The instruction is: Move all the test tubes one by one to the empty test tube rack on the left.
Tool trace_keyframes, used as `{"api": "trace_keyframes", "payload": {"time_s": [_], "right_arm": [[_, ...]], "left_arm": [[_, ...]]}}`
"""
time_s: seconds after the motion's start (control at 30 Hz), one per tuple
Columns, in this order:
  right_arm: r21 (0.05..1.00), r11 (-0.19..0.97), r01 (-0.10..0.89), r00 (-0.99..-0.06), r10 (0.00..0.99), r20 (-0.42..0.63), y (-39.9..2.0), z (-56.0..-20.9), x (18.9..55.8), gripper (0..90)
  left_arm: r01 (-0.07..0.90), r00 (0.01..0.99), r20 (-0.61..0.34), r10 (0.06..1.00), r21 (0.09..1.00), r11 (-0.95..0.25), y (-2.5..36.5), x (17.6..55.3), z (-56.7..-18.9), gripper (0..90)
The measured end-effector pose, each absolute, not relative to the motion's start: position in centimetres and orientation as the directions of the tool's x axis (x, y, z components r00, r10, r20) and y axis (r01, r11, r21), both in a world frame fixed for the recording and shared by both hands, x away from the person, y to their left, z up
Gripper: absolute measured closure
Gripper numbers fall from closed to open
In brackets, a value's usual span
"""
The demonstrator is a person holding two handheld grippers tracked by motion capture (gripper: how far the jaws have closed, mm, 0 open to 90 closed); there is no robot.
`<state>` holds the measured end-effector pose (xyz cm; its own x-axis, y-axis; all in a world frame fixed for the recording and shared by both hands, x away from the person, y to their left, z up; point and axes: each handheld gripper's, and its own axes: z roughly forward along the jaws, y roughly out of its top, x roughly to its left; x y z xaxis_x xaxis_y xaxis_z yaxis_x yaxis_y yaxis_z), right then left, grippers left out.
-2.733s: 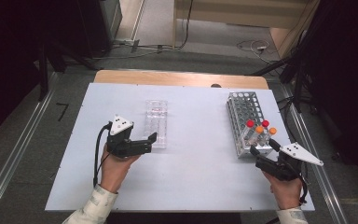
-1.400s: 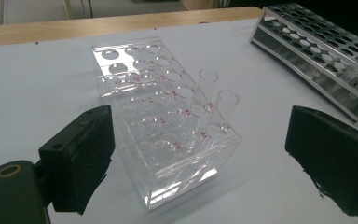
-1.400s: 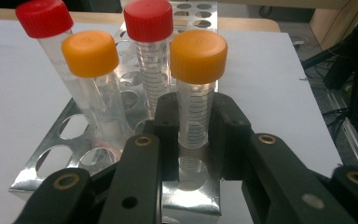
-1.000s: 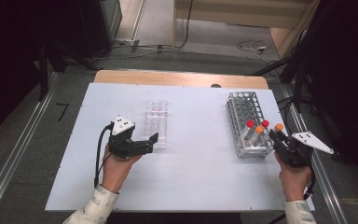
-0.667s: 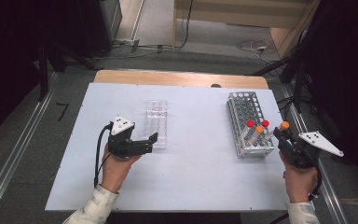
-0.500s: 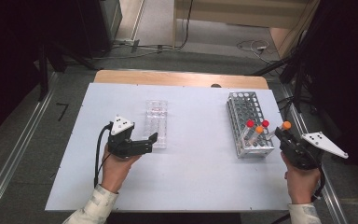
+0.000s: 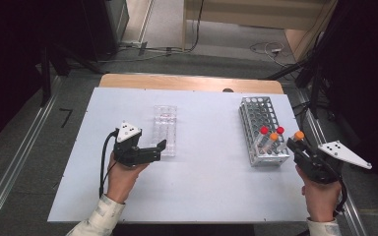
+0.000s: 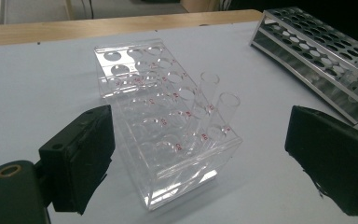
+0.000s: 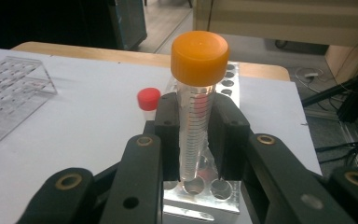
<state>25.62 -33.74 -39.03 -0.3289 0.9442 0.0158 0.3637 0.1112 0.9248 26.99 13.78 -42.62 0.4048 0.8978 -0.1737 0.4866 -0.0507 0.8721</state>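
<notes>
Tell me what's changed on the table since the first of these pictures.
The right gripper closed on the orange-capped tube at the metal rack and lifted it up and out toward the table's right edge; its jaws are shut on it. Three capped tubes stood there before; now two red and one orange remain. The left gripper kept still, jaws open at the clear rack.

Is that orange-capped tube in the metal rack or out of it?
Out. The right gripper is shut on the tube, upright, its tip above the rack holes.
</notes>
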Motion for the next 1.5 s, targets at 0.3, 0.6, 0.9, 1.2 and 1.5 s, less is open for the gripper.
{"api": "trace_keyframes", "payload": {"time_s": [0.3, 0.6, 0.9, 1.2, 1.5], "right_arm": [[0.917, 0.139, 0.375, -0.376, 0.927, 0.013, -32.7, -38.7, 25.2, 72.1], [0.911, 0.169, 0.377, -0.416, 0.91, 0.003, -31.9, -38.7, 25.0, 72.1], [0.903, 0.193, 0.383, -0.456, 0.89, 0.003, -30.8, -39.1, 25.0, 72.1], [0.895, 0.237, 0.379, -0.508, 0.861, -0.013, -28.4, -39.7, 24.9, 72.1], [0.879, 0.286, 0.382, -0.565, 0.825, -0.023, -25.3, -40.6, 25.3, 72.1]], "left_arm": [[0.485, 0.404, -0.175, 0.898, 0.873, -0.049, 13.8, 27.0, -42.6, 9.0], [0.484, 0.404, -0.176, 0.898, 0.874, -0.047, 13.8, 26.9, -42.5, 9.0], [0.483, 0.406, -0.173, 0.897, 0.874, -0.05, 13.7, 26.9, -42.5, 9.0], [0.481, 0.414, -0.176, 0.893, 0.875, -0.051, 13.5, 26.8, -42.5, 9.5], [0.467, 0.42, -0.172, 0.891, 0.883, -0.05, 13.4, 26.5, -41.9, 9.6]]}}
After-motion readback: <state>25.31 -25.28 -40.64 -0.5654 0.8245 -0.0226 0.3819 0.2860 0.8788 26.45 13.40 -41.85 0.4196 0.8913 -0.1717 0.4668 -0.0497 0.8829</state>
